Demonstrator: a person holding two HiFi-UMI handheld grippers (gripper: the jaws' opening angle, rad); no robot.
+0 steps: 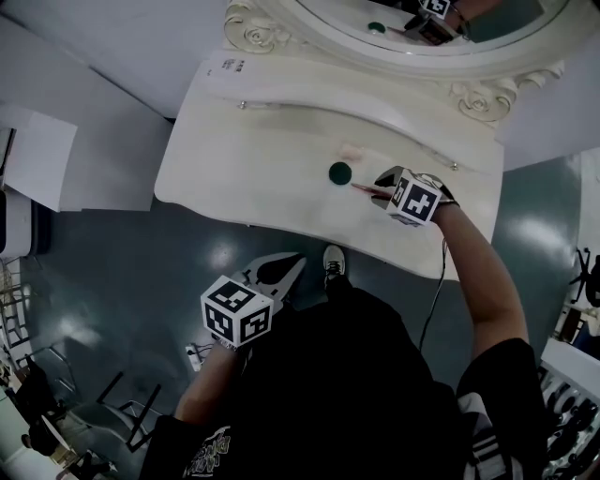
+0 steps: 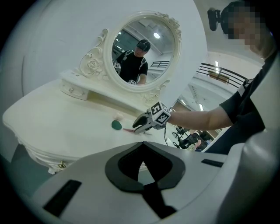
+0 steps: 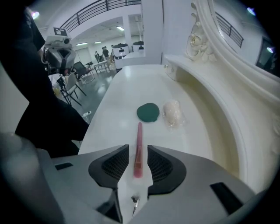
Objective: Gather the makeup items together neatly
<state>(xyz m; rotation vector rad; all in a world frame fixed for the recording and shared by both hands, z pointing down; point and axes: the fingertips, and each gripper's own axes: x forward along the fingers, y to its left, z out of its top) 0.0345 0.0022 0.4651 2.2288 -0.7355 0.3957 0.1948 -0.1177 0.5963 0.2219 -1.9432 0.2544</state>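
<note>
A pink stick [image 3: 139,144] lies flat on the white vanity top [image 1: 253,159], pointing at a round dark green puff [image 3: 148,112]. A pale wrapped sponge [image 3: 172,112] rests just right of the puff. My right gripper [image 3: 138,151] is low over the stick's near end, open, with a gap on each side of the stick. In the head view this gripper [image 1: 382,180] sits right of the green puff [image 1: 339,172]. My left gripper [image 1: 298,260] hangs off the table's front edge over the floor, jaws together and empty.
An oval mirror [image 1: 422,28] in a carved frame stands behind a raised shelf at the back of the vanity. The person's shoe [image 1: 333,262] is on the teal floor below the front edge. Chairs and stands fill the room's left side.
</note>
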